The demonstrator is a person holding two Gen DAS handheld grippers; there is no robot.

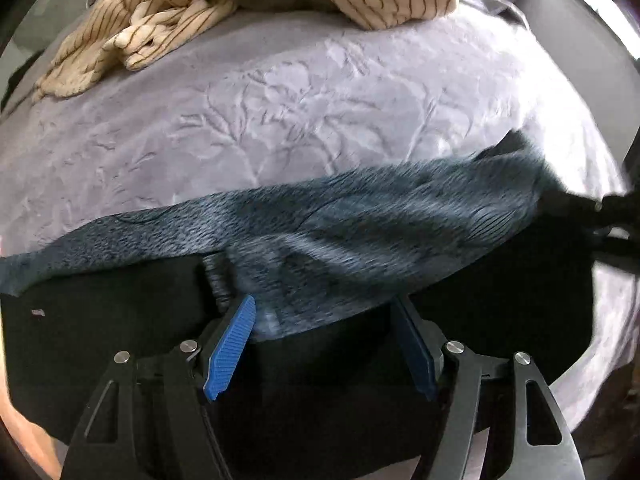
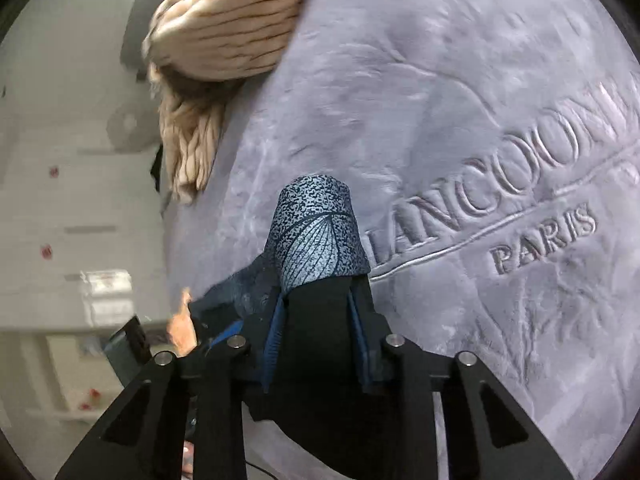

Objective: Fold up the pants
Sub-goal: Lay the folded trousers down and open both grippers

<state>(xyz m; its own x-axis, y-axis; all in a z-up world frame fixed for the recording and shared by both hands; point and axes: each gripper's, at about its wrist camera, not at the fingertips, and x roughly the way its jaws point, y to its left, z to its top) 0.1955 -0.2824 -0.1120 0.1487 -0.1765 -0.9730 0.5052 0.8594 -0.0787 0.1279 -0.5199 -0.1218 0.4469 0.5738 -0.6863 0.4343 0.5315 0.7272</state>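
Observation:
The pants [image 1: 360,216] are blue-grey speckled cloth with a leaf print and a black part. In the left wrist view they lie stretched in a band across the blanket [image 1: 280,100], the black part [image 1: 120,320] nearest me. My left gripper [image 1: 323,304] is open just above them, its blue pads [image 1: 230,348] wide apart with loose cloth between. My right gripper [image 2: 316,292] is shut on a bunched fold of the pants [image 2: 316,232], which pokes out ahead of its tips. The right gripper shows as a dark shape [image 1: 616,208] at the band's right end.
A crumpled beige striped garment [image 1: 160,20] [image 2: 224,40] lies at the far side of the lavender plush blanket [image 2: 480,80], which bears embossed lettering. A person's hand [image 2: 182,324] is at the bed's left edge. White drawers [image 2: 60,200] stand beyond that edge.

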